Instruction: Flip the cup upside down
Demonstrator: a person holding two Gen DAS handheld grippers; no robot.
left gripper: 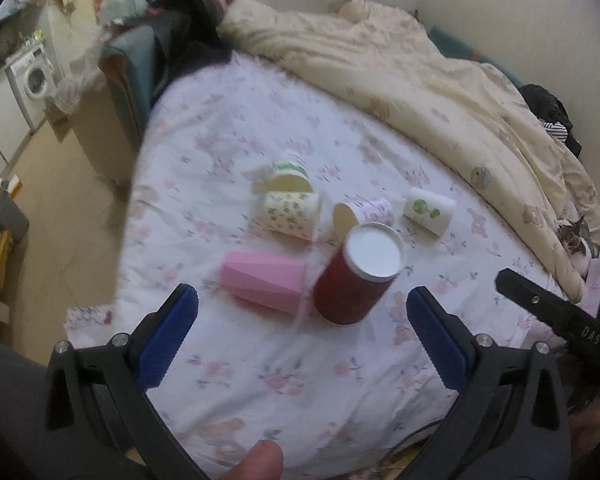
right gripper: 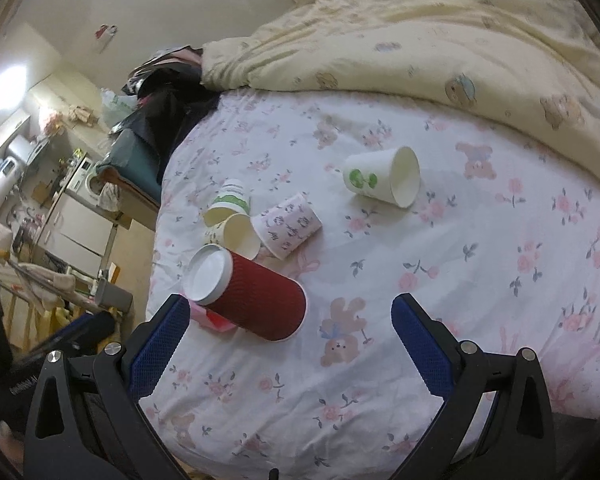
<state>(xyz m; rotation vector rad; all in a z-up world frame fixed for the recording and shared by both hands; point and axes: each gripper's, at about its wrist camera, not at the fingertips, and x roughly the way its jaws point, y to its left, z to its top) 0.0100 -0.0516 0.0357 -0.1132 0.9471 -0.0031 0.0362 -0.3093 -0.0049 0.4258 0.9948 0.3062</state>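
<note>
both tongs [left gripper: 302, 300] [right gripper: 290, 310] gape wide, empty — red cup [right gripper: 256, 300] hides most of the pink cup [right gripper: 210, 316] behind it.

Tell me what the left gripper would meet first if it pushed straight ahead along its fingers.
Most likely the red ribbed cup, which sits between and just beyond the open left gripper, slightly right of centre. The pink faceted cup lies beside it on the left. Depth is hard to judge through the fisheye.
</note>
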